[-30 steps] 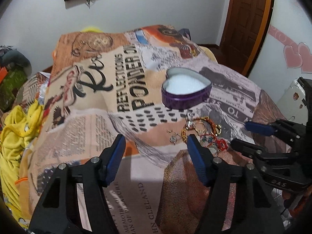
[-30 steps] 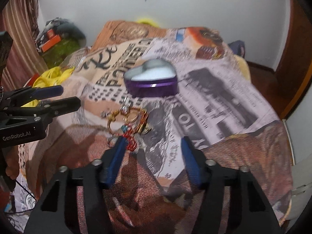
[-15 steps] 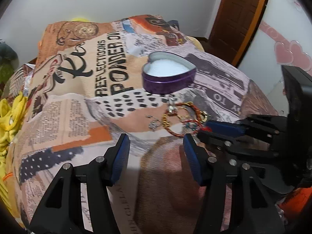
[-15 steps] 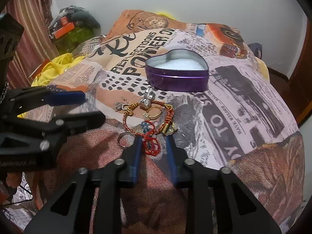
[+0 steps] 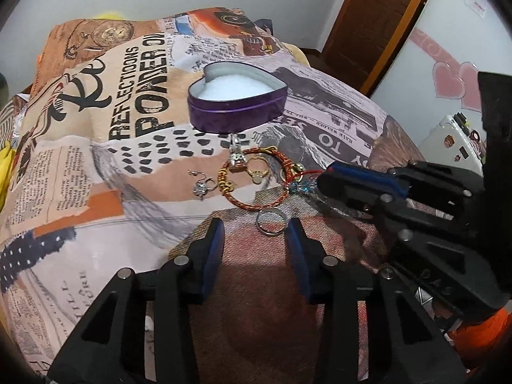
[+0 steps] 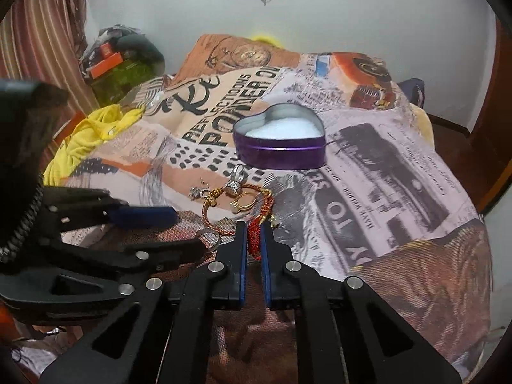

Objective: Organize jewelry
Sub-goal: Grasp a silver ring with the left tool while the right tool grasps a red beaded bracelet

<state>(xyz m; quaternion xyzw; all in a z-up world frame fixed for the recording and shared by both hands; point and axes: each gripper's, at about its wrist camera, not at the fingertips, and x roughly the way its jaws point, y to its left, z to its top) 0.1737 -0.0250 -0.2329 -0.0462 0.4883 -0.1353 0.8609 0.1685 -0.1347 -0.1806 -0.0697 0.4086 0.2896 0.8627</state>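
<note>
The right claw is clenched on the red cord charm, at the near edge of the jewelry heap on the bed. The purple heart tin lies straight ahead of it. The left claw is released, with the silver ring between its tips.

Printed big across the bedspread, upper middle of frame: "REFLECTIOONS" over "PONDER O…", cut off. Right of centre, upside down in a dark band: "TO", with "HAVE WEDDIN…" in smaller type. Lower left: fine print, unreadable.
</note>
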